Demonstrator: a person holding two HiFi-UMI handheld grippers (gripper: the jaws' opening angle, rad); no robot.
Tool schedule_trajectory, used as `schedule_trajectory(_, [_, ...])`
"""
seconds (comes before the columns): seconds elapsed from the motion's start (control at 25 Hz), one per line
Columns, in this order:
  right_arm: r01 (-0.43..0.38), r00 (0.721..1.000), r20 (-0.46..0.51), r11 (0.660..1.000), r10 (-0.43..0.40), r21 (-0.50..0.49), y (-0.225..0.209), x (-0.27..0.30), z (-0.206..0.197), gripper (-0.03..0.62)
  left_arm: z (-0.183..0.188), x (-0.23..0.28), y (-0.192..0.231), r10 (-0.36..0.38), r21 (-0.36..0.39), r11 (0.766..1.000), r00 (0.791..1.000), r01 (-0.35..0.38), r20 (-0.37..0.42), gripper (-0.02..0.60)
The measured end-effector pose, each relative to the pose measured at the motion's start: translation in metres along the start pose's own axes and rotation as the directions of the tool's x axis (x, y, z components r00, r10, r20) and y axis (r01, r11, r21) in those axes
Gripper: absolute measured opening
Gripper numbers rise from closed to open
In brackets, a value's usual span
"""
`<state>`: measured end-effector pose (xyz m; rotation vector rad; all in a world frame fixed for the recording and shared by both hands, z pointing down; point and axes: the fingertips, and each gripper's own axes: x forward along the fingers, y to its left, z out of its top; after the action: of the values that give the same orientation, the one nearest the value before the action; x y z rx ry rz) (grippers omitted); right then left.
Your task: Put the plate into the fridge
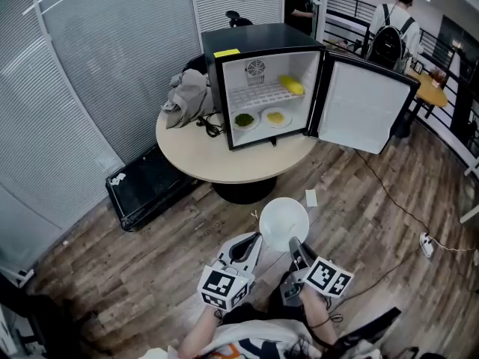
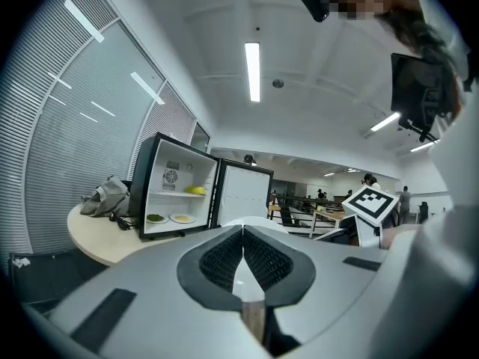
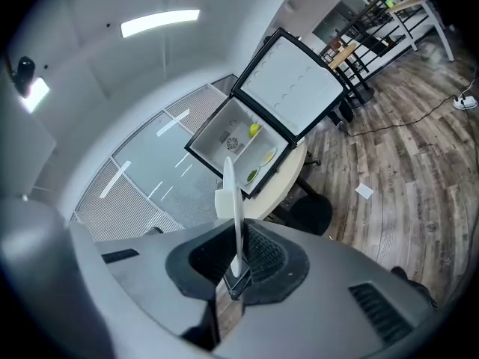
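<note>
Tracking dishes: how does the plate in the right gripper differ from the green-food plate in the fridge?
The held plate is empty; the fridge plate carries green food. The held plate is clamped in the right gripper's jaws; the fridge plate lies on the fridge floor. Both are white.

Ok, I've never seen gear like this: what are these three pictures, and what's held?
A person holds a claw in each hand; no robot arm. One picture looks down from a camera on their head; the other two cameras ride on the claws. The right claw grips a white plate by its rim; the left claw is shut and empty. Ahead, on a round table, a small fridge stands open with two food plates inside, a grey bundle beside it.
</note>
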<state>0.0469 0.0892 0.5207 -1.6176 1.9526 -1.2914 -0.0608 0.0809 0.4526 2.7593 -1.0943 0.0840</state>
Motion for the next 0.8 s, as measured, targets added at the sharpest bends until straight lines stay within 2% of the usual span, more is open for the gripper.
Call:
schedule_trajectory(0.4, [0.009, 0.999, -0.036, 1.0, -0.008, 0.013, -0.025, 0.028, 0.037, 0.029, -0.003, 0.056, 0.016, 0.026, -0.033, 0.999, 0.999, -0.027, -0.021, 0.012])
schedule_trajectory(0.8, [-0.02, 0.997, -0.074, 1.0, 0.019, -0.008, -0.051, 0.069, 0.104, 0.029, 0.013, 0.141, 0.029, 0.069, -0.056, 0.996, 0.998, -0.069, -0.003, 0.012])
